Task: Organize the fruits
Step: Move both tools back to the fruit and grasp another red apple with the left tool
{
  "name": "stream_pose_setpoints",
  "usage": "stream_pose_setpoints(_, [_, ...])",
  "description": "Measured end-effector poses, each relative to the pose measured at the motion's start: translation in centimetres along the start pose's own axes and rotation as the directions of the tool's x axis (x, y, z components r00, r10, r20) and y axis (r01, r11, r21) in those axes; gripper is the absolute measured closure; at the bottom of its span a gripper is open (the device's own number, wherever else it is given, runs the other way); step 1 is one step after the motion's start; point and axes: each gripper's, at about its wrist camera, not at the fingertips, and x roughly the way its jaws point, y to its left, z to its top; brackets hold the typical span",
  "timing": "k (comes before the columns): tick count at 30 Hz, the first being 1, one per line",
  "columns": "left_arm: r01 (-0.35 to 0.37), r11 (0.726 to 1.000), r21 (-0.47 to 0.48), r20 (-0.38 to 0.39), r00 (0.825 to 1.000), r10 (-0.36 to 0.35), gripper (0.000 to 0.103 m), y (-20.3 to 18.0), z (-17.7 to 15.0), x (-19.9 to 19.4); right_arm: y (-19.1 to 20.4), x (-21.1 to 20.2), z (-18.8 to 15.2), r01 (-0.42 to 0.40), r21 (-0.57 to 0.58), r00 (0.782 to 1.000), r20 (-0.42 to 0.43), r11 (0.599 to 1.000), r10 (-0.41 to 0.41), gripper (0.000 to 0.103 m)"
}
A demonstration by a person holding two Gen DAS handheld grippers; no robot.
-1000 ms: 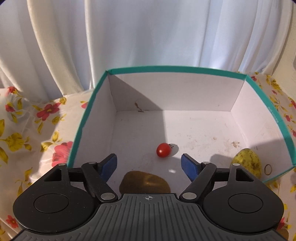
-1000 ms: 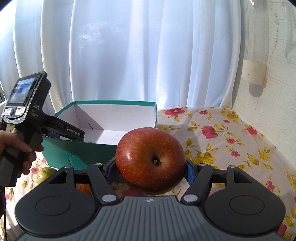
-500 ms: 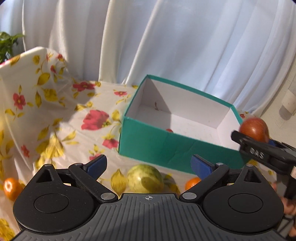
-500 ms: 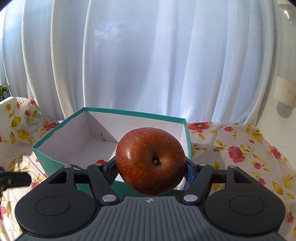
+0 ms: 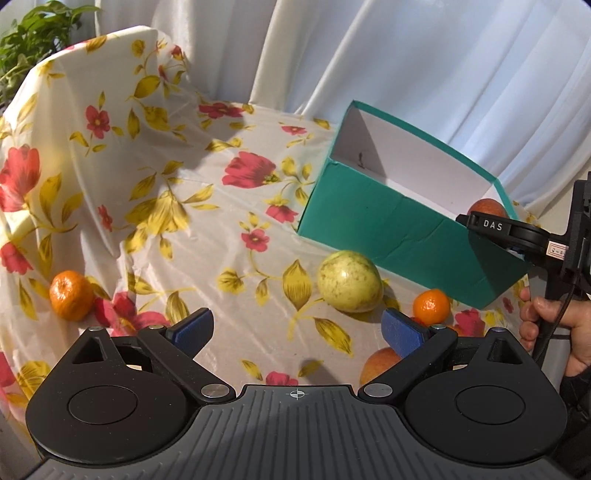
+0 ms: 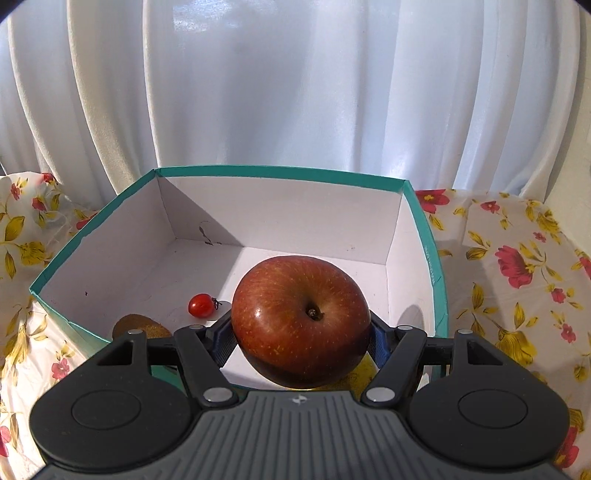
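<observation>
My right gripper [image 6: 301,338] is shut on a big red apple [image 6: 301,317] and holds it over the near edge of the teal box [image 6: 280,171]. Inside the white box lie a cherry tomato [image 6: 200,305] and a brown kiwi [image 6: 138,326]. In the left wrist view my left gripper [image 5: 297,328] hangs wide open over the flowered cloth with nothing between its blue pads. Just beyond it sits a yellow-green fruit [image 5: 349,281], beside a small orange [image 5: 431,305]. The teal box [image 5: 399,229] stands at the right, with the right gripper and the apple [image 5: 487,208] at its corner.
Another small orange [image 5: 71,295] lies far left on the cloth. A pale orange fruit [image 5: 380,363] peeks out under my left gripper's right finger. A hand [image 5: 554,325] grips the right tool. White curtains hang behind, and a plant [image 5: 33,33] stands at the top left.
My left gripper has pulled back out of the box and swung left over the cloth, its jaws wider. The right gripper has carried the apple up to and over the box.
</observation>
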Motion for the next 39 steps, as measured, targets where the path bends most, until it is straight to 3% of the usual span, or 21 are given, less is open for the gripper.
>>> stream_pose_setpoints(3, [-0.008,1.000,0.018,0.000,1.000,0.008,0.003,-0.3,-0.2,-0.2,-0.2,-1.3,0.1,-0.028,0.000,0.998,0.052,1.000,0.028,0.024])
stream_pose_setpoints(6, [-0.018,0.999,0.046,-0.001,1.000,0.018,0.003,-0.9,-0.4,-0.3,-0.3,-5.1,-0.2,0.011,0.007,0.980,0.196,1.000,-0.012,0.010])
stream_pose_setpoints(7, [-0.019,0.998,0.055,-0.003,1.000,0.019,0.003,-1.0,-0.5,-0.4,-0.4,-6.6,-0.5,0.013,0.015,0.971,0.237,1.000,-0.016,0.001])
stream_pose_setpoints(12, [-0.019,0.997,0.080,0.006,1.000,0.019,0.003,-1.6,-0.8,-1.2,-1.4,-14.5,-4.7,-0.017,0.057,0.912,0.410,0.998,-0.008,0.000])
stream_pose_setpoints(13, [-0.012,0.997,0.077,0.012,1.000,0.011,0.003,-1.6,-0.8,-1.3,-1.6,-15.6,-6.0,-0.011,0.075,0.912,0.410,0.997,-0.021,0.000])
stream_pose_setpoints(17, [0.050,0.995,0.090,-0.010,0.999,-0.049,0.003,-2.3,-1.0,-0.9,-3.2,-16.8,-9.7,-0.041,0.142,0.957,0.289,0.989,-0.002,0.000])
stream_pose_setpoints(22, [0.119,0.979,0.165,-0.057,0.992,-0.111,0.003,-3.9,-1.6,0.8,-4.4,-18.7,-12.9,0.021,0.196,0.948,0.308,0.980,-0.082,0.000])
stream_pose_setpoints(24, [0.146,0.963,0.228,-0.065,0.989,-0.134,0.003,-4.8,-2.5,1.5,-4.8,-18.5,-13.7,0.013,0.221,0.963,0.261,0.975,-0.072,0.000])
stream_pose_setpoints(29, [0.140,0.905,0.403,-0.046,0.990,-0.133,0.003,-7.4,-5.0,2.9,-5.2,-18.5,-16.5,-0.010,0.265,0.983,0.178,0.964,-0.039,0.000])
stream_pose_setpoints(32, [0.134,0.871,0.473,-0.025,0.990,-0.139,0.005,-8.5,-6.4,3.6,-4.8,-18.5,-17.6,0.026,0.228,0.985,0.159,0.973,-0.064,0.000])
stream_pose_setpoints(39, [0.097,0.852,0.515,0.006,0.993,-0.117,0.015,-9.6,-7.7,5.6,-3.9,-17.9,-18.1,0.062,0.140,0.987,0.135,0.988,-0.081,0.000])
